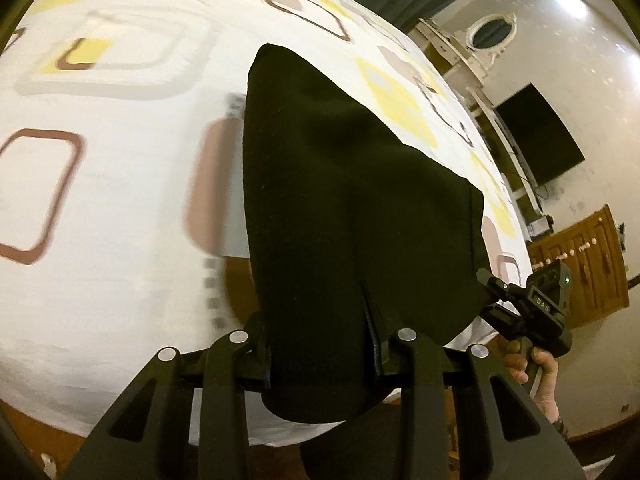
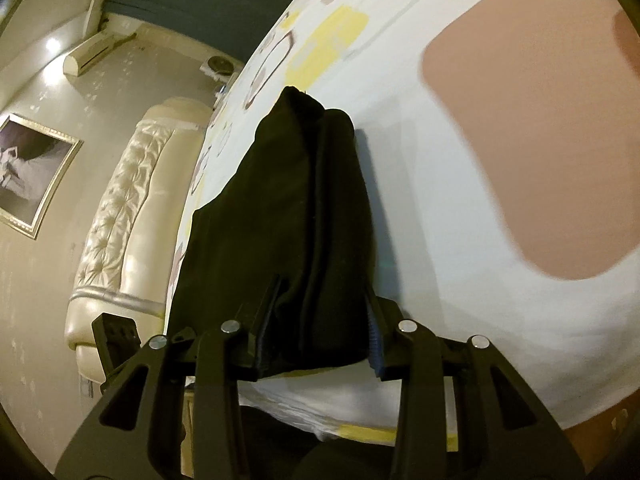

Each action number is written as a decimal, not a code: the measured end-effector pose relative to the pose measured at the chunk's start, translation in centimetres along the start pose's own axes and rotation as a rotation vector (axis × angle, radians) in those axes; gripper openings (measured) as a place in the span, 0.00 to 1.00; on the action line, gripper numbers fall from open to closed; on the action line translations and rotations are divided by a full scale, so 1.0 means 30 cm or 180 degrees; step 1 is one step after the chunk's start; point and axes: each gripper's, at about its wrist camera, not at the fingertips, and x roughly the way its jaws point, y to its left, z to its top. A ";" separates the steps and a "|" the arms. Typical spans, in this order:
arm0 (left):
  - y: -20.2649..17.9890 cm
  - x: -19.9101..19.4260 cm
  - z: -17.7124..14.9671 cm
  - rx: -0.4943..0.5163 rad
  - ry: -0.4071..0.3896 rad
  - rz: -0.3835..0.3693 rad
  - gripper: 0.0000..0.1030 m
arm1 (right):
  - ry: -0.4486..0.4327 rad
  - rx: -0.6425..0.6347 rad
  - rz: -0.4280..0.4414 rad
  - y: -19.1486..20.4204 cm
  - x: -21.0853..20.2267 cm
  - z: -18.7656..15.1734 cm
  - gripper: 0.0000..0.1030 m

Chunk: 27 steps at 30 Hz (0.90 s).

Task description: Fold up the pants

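Note:
The black pants [image 1: 344,200] hang as a folded panel above the bed. My left gripper [image 1: 324,344] is shut on one near corner of the cloth. The right gripper [image 1: 496,292] shows in the left wrist view at the right, pinching the other corner, with a hand on its handle. In the right wrist view the pants [image 2: 280,216] bunch in thick folds and run away from the camera. My right gripper [image 2: 316,340] is shut on that bunched edge. The far end of the pants touches the bed sheet.
The bed sheet [image 1: 120,208] is white with yellow, brown and grey squares. A padded cream headboard [image 2: 120,208] stands at the left in the right wrist view. A wooden cabinet [image 1: 592,264] and a dark screen [image 1: 540,136] stand beyond the bed edge.

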 end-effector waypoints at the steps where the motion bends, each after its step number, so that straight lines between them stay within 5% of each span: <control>1: 0.013 -0.010 0.001 -0.0012 -0.0007 0.0020 0.33 | 0.0020 -0.0012 0.0012 0.013 0.017 -0.003 0.35; 10: 0.137 -0.103 -0.006 -0.0117 -0.0115 0.0145 0.33 | 0.0218 -0.0140 0.0115 0.110 0.135 -0.034 0.35; 27: 0.164 -0.077 -0.020 -0.0081 -0.0154 0.0122 0.37 | 0.0172 -0.0065 0.0194 0.074 0.142 -0.058 0.35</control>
